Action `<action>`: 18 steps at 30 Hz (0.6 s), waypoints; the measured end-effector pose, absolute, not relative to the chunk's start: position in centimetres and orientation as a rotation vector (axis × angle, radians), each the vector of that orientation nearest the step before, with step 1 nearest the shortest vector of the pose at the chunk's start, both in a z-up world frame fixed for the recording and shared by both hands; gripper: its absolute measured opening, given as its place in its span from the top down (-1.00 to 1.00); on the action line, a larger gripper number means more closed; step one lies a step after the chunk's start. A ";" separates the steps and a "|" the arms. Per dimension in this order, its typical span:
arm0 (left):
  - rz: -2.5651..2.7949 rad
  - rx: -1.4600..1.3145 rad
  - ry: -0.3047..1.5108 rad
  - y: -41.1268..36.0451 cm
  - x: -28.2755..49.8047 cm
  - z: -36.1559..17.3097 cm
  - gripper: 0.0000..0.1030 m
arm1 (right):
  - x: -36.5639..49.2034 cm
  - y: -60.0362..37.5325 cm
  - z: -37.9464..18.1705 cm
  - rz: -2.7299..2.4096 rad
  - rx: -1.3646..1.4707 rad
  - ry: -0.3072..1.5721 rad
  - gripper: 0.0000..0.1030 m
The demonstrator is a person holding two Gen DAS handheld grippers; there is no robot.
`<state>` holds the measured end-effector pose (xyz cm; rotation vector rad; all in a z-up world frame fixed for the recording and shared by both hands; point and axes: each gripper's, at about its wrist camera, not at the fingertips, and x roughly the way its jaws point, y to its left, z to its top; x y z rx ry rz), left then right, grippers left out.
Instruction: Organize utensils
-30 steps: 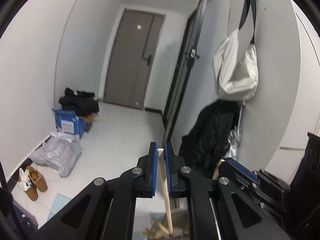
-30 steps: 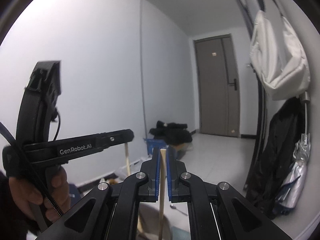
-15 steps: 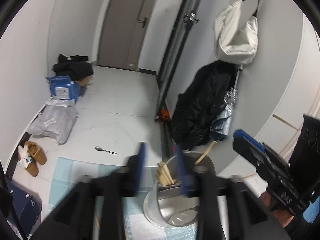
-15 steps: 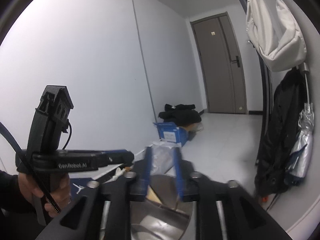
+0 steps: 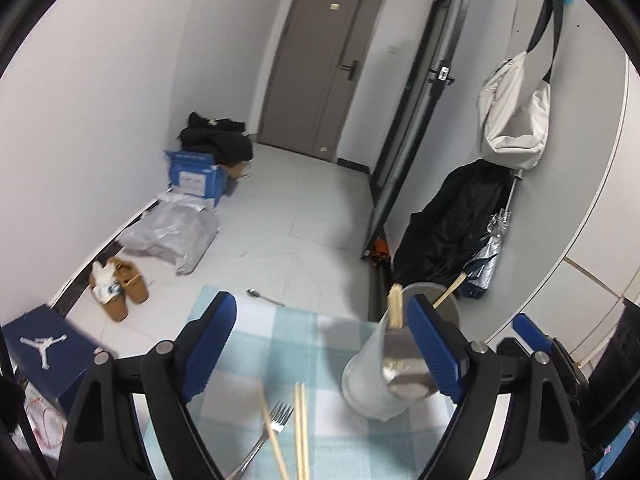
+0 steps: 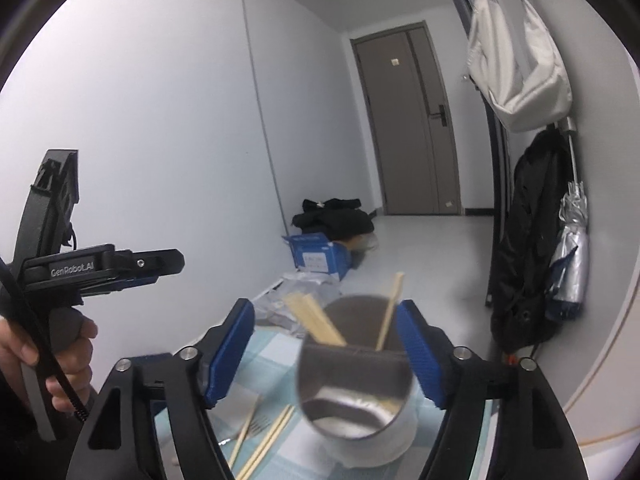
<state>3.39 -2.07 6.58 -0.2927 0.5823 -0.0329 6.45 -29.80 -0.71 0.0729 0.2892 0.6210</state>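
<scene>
Checked cloth covers your desk. Steel holder: upright, chopsticks leaning inside, base partly hidden. Loose chopsticks and fork: lying beside it, cut off by the frame. Your left hand-held gripper and right hand-held gripper: jaws opening wide, gripping nothing.

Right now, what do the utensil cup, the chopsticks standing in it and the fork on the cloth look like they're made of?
Cup: looks like brushed steel, with a grey sheen and reflections inside. Chopsticks: pale tan, matte, probably bamboo or wood. Fork: silvery with glinting tines, so likely metal, though small in view.
</scene>
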 end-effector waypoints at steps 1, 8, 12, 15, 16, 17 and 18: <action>-0.022 -0.281 0.586 -2.0 2.9 6.4 -0.70 | 5.6 -29.4 -0.9 0.618 0.065 0.284 -0.63; 0.028 -0.230 0.562 -1.6 0.2 5.9 -0.95 | 2.4 -28.2 -2.4 0.565 0.054 0.338 -0.66; 0.051 -0.218 0.552 -1.0 -0.7 5.2 -0.97 | 1.7 -27.8 -3.1 0.550 0.068 0.373 -0.75; 0.065 -0.219 0.552 -0.3 -1.2 4.4 -0.97 | 1.0 -27.4 -3.5 0.540 0.080 0.392 -0.82; 0.069 -0.220 0.552 -0.1 -1.4 4.2 -0.97 | 0.8 -27.2 -3.7 0.535 0.076 0.398 -0.83; 0.075 -0.223 0.554 0.2 -1.5 3.7 -0.97 | 0.6 -26.9 -4.0 0.529 0.067 0.407 -0.83; 0.077 -0.229 0.565 0.5 -1.4 3.2 -0.97 | 0.3 -26.6 -4.1 0.527 0.060 0.413 -0.84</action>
